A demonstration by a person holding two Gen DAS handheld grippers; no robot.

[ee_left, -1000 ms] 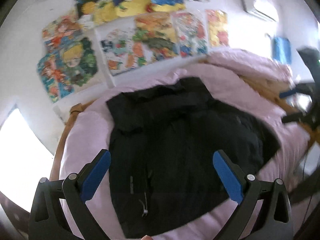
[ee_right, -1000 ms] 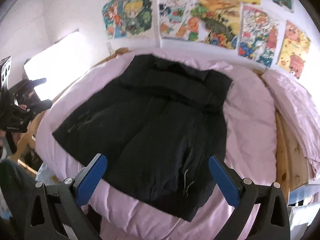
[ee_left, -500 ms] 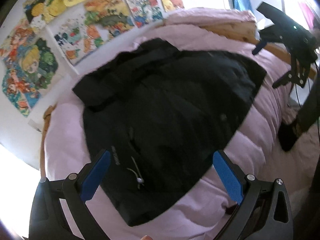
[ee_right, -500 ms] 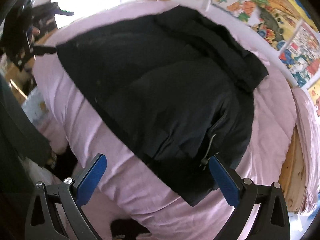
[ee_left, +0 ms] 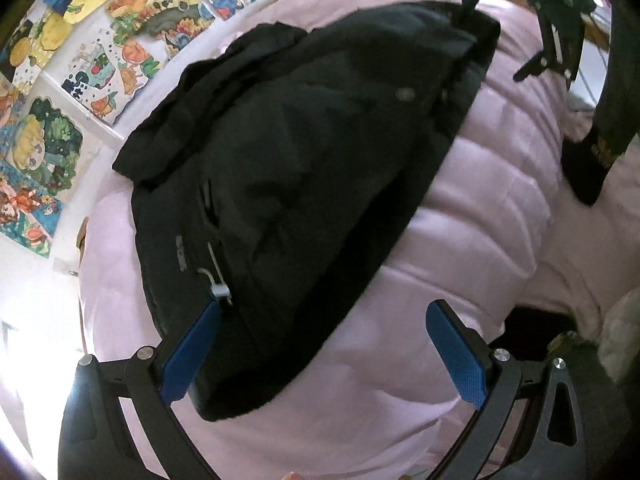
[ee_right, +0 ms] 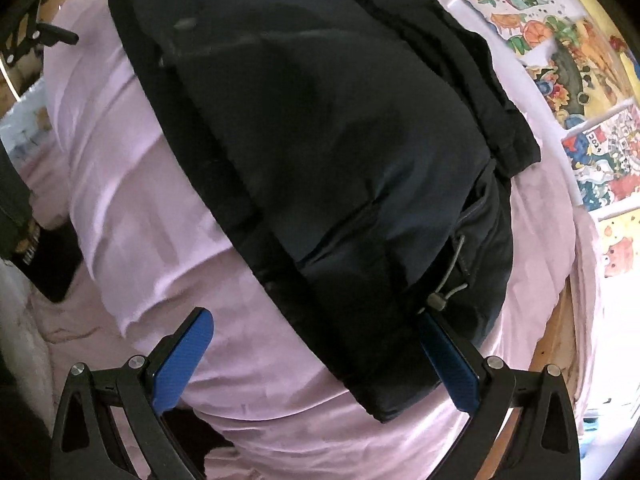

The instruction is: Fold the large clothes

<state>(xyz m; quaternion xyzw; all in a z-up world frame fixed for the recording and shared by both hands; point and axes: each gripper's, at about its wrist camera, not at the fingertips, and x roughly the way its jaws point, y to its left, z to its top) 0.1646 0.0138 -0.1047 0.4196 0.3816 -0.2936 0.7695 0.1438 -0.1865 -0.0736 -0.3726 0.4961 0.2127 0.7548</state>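
Observation:
A large black padded jacket (ee_left: 304,168) lies spread flat on a pink quilted bed (ee_left: 480,240); it also fills the right wrist view (ee_right: 320,140). My left gripper (ee_left: 324,344) is open and empty, low over the jacket's near hem, its left pad by a white drawcord toggle (ee_left: 220,290). My right gripper (ee_right: 316,356) is open and empty over the hem's other end, its right pad beside a grey cord toggle (ee_right: 436,300). The right gripper also shows at the top right of the left wrist view (ee_left: 532,8).
Colourful posters (ee_left: 80,60) cover the white wall behind the bed. The person's dark-clothed leg and foot (ee_left: 592,152) stand at the bed's side. A wooden bed frame (ee_right: 556,344) edges the quilt. The other gripper shows at the far left (ee_right: 32,36).
Both grippers have dropped and moved in close to the jacket's near hem, tilting toward opposite corners. The jacket has not moved. Both stay open.

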